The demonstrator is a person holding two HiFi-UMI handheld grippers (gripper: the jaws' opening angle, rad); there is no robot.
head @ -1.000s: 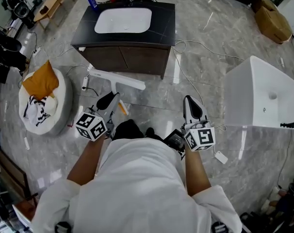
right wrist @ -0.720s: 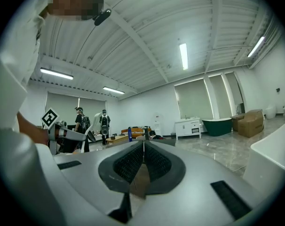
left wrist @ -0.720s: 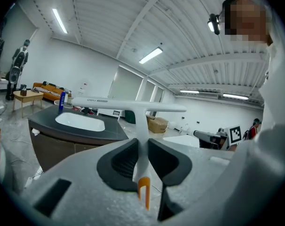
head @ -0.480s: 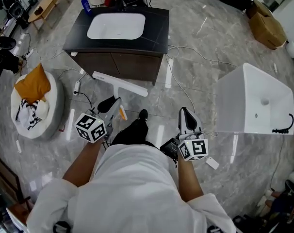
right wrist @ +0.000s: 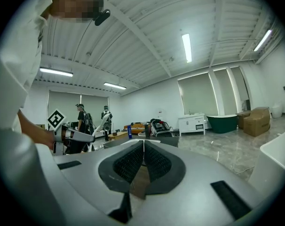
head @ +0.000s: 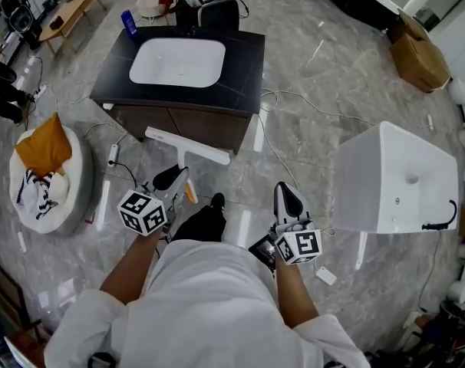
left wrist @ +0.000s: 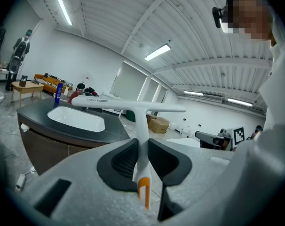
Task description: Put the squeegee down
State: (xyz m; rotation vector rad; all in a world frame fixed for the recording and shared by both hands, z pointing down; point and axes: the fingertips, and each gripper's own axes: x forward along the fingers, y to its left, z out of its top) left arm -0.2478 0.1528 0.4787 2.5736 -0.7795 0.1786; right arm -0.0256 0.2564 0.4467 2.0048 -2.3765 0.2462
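The squeegee (head: 188,146) is white with an orange tip on its handle, and its long blade bar lies crosswise in front of the vanity. My left gripper (head: 171,179) is shut on the handle. In the left gripper view the handle (left wrist: 141,145) runs up between the two dark pads to the blade bar (left wrist: 128,107). My right gripper (head: 288,199) is at the person's right side, jaws pressed together with nothing in them; the right gripper view shows the pads (right wrist: 133,161) meeting.
A dark vanity (head: 240,67) with a white basin stands ahead, a blue bottle (head: 129,23) at its back left corner. A white tub (head: 394,179) is at the right. A round cushion bed (head: 71,186) lies left. Cables trail over the marble floor.
The vanity and the tub sit lower in the head view as the person steps toward them. Both grippers have travelled along, the left one still holding the squeegee.
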